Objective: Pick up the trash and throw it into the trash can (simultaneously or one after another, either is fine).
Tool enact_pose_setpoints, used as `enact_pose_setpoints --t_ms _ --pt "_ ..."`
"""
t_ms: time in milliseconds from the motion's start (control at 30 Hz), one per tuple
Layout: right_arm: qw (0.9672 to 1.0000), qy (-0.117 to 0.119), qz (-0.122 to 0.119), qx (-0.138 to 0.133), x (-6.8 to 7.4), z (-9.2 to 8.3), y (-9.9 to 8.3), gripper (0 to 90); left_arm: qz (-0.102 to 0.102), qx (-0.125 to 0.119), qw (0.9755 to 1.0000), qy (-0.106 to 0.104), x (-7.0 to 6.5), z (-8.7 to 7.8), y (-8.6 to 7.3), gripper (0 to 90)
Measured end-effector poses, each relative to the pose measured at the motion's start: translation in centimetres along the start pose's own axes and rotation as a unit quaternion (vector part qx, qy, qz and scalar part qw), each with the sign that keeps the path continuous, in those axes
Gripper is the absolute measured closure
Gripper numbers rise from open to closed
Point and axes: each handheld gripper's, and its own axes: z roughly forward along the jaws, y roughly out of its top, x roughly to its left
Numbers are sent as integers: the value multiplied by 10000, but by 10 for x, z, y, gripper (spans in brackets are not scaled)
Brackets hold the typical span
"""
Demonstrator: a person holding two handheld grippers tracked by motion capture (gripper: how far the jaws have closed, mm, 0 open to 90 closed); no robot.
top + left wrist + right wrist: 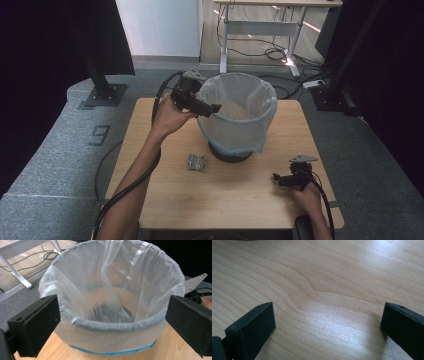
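Observation:
A round bin (pixel 239 112) lined with a white plastic bag stands at the back middle of the wooden table (pixel 225 200). My left gripper (pixel 212 107) hovers at the bin's left rim, open, with nothing between its jaws. In the left gripper view, the left gripper (pixel 112 325) looks into the bin (pixel 112 272), where a clear crumpled item (pixel 102 312) lies at the bottom. A small crumpled grey wad (pixel 197 162) lies on the table in front of the bin. My right gripper (pixel 280 178) rests low at the table's right front, open over bare wood (pixel 324 277).
Behind the table, a white desk frame (pixel 260 30) stands over loose cables on the floor. Black stands rise at the back left (pixel 102 75) and back right (pixel 332 90). Grey carpet surrounds the table. The right gripper's grey plate (pixel 195 282) shows beyond the bin.

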Motion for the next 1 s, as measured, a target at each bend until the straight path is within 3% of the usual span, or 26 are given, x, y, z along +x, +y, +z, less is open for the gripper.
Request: enact_pose_setpoints --t_ms 300,767,1000 --pt "10000 4 1 -3 0 0 0 0 -6 -108 9999 3 3 -8 -19 0" --pt "10000 -2 4 -2 0 0 0 0 -153 -204 9997 -6 8 -6 -50 0" --pt "10000 -3 4 -1 0 0 0 0 -133 -186 9997 80 6 -5 -64 0"
